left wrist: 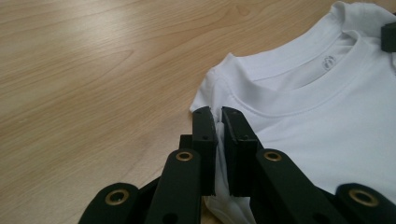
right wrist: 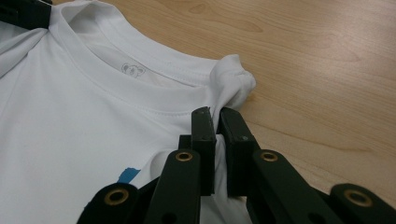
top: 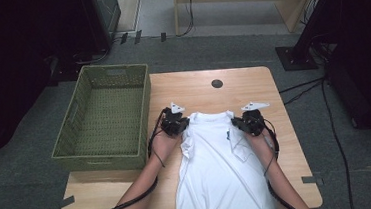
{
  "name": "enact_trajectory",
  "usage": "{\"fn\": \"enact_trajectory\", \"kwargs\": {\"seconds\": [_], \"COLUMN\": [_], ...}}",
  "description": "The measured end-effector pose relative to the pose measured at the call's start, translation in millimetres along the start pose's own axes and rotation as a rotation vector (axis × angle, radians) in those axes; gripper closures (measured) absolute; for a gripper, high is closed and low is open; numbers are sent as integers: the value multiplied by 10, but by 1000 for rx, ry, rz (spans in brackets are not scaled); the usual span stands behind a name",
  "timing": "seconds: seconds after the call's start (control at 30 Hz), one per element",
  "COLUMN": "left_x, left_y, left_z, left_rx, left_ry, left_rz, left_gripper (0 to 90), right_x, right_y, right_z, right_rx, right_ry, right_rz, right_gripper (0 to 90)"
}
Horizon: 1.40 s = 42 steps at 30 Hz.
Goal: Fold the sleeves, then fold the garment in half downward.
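A white T-shirt [top: 221,167] lies flat on the wooden table [top: 252,86], collar toward the far side, its sleeves folded in. My left gripper [top: 181,122] is shut on the shirt's left shoulder, with white cloth pinched between its jaws [left wrist: 218,122]. My right gripper [top: 238,122] is shut on the right shoulder, where the fabric [right wrist: 233,84] bunches up just past its tips [right wrist: 215,122]. The collar [left wrist: 317,88] with a small printed label lies between the two grippers. A small blue mark [right wrist: 128,175] shows on the shirt's chest.
A green woven basket [top: 105,116] stands at the table's left edge, close to my left hand. A dark round hole [top: 217,83] sits in the tabletop beyond the collar. Cables trail on the floor at the right.
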State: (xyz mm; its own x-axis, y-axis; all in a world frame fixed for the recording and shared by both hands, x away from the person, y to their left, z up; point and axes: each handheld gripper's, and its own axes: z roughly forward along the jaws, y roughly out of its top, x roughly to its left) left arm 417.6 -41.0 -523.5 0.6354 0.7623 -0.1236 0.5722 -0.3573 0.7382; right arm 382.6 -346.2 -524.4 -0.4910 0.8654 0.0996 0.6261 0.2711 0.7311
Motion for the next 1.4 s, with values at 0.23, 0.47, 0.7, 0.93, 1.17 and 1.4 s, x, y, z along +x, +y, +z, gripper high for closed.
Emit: {"fn": "enact_trajectory", "kwargs": {"seconds": [0.23, 0.47, 0.7, 0.93, 1.17, 1.4], "left_x": [70, 171, 214, 219, 231, 248], "left_y": [-11, -11, 12, 19, 64, 275], "left_z": [-44, -74, -64, -51, -13, -108], "left_rx": [10, 11, 11, 3, -10, -83], "left_ry": [13, 42, 89, 74, 61, 74], "left_rz": [0, -36, -61, -86, -93, -95], "left_gripper": [849, 849, 849, 848, 849, 848], "right_x": [60, 154, 151, 138, 75, 8], "right_y": [35, 102, 154, 172, 250, 511], "right_z": [43, 113, 132, 178, 216, 106], "right_rx": [4, 14, 7, 20, 11, -41], "right_ry": [4, 19, 29, 22, 6, -21], "right_rz": [-17, -31, -19, -19, -8, -17], "right_gripper": [861, 861, 861, 861, 862, 862]}}
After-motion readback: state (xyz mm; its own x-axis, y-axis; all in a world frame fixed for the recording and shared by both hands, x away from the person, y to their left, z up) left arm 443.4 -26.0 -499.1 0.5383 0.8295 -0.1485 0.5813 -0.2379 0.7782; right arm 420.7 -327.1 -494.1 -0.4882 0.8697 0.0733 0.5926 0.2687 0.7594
